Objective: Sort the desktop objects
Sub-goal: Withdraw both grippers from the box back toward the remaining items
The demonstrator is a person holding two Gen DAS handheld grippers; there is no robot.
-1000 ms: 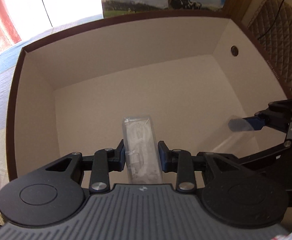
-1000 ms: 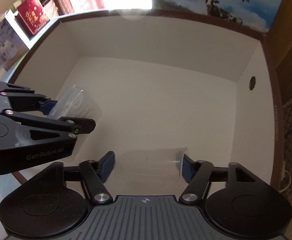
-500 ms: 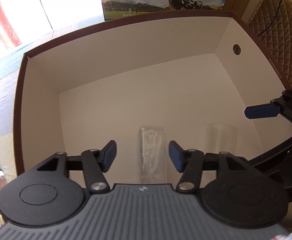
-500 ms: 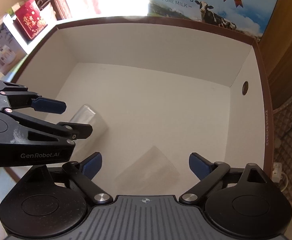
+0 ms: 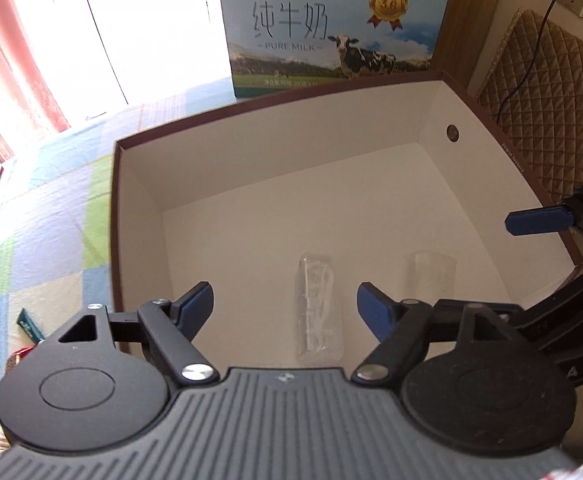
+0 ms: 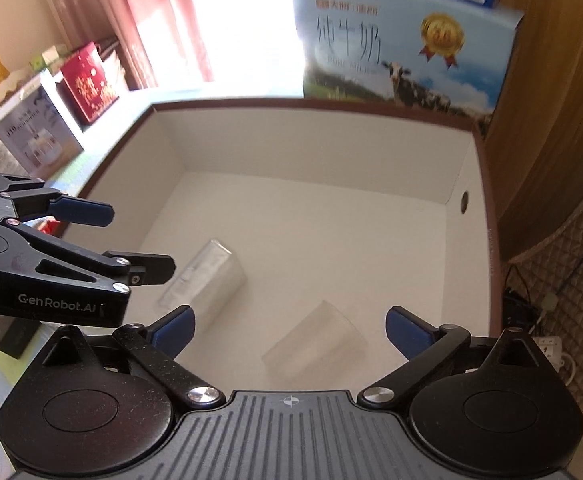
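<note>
Box: the large open cardboard box with brown rim and pale inner walls (image 5: 431, 120) sits on the tabletop covered by a checked blue-green cloth (image 5: 51, 208), in front of a blue-and-white milk carton case printed with a cow (image 5: 331, 32).
Already sorted: two items lie on the box floor. The clear plastic packet holding a coiled white cable (image 5: 318, 312) is nearer the left wall, and the clear plastic cup lying on its side (image 5: 430, 270) is just to its right; they lie near each other, not touching.
Left hand-held gripper: left hand-held gripper (image 5: 287, 310) is spread wide and empty, above the cable packet and clear of it.
Right hand-held gripper: right hand-held gripper (image 6: 289, 326) is likewise released, holding nothing, with the cup below and between its blue pads (image 6: 405, 330).
Progress: judged from how things lie, this pair of drops is done.
Left to do: a green-edged flat item (image 5: 27, 324) and something red lie on the cloth left of the box; whether they belong to the sort is unclear. A dark flat object (image 6: 11, 334) sits there too.
Next step: likely lifting both grippers out and reaching for another item.
</note>
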